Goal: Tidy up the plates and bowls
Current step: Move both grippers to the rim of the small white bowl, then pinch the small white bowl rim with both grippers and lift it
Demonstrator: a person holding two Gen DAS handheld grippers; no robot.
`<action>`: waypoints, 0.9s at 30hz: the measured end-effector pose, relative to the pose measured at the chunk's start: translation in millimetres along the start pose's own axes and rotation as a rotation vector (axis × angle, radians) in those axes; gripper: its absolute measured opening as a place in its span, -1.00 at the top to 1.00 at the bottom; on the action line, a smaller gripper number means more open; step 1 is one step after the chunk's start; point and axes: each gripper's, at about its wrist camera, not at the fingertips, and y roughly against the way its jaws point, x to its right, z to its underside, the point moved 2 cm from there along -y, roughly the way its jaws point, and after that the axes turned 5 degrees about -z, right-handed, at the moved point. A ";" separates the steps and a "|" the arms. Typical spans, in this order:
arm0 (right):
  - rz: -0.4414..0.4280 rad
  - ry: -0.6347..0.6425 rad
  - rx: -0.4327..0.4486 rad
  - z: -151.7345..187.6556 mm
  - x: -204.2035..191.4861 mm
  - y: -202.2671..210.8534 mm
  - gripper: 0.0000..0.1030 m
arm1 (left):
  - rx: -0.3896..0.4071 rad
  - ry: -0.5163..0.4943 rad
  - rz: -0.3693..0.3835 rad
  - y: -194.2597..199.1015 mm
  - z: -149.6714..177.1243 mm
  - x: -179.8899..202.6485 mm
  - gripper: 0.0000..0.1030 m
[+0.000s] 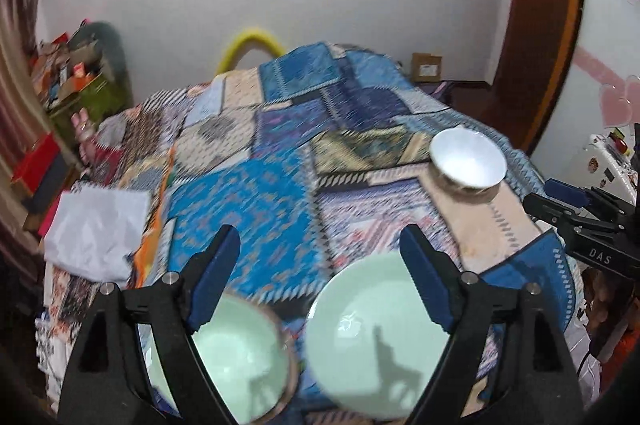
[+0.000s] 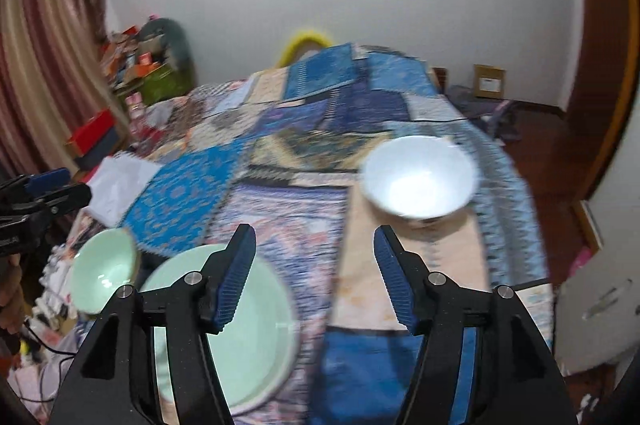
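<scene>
A pale green bowl and a pale green plate sit side by side on the patchwork quilt, just below my left gripper. That gripper is open above them and holds nothing. A white bowl stands farther off to the right. In the right wrist view my right gripper is open and empty too. The green plate lies under its left finger, the green bowl lies left of that, and the white bowl is ahead and slightly right. Each gripper shows at the edge of the other's view: the right gripper and the left gripper.
The quilt covers a bed that drops off at its right edge. A white folded cloth lies at the left edge. Cluttered shelves and red boxes stand to the left, with a wooden door frame on the right.
</scene>
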 end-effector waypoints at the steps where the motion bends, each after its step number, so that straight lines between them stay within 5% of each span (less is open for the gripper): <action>1: 0.015 -0.017 0.001 -2.4 13.1 0.6 -0.12 | 0.005 -0.007 0.002 -2.9 -3.9 7.0 -0.60; 8: 0.103 -0.079 0.007 -11.6 68.9 -8.1 -0.12 | -0.052 -0.040 0.088 -47.8 -28.0 58.7 -0.60; 16: 0.110 -0.141 -0.032 -18.8 117.3 -51.2 -0.12 | -0.139 -0.067 0.148 -111.9 -40.2 105.6 -0.59; 27: 0.071 -0.210 -0.132 -15.3 152.3 -117.5 0.38 | -0.240 -0.098 0.147 -180.5 -40.4 132.1 -0.16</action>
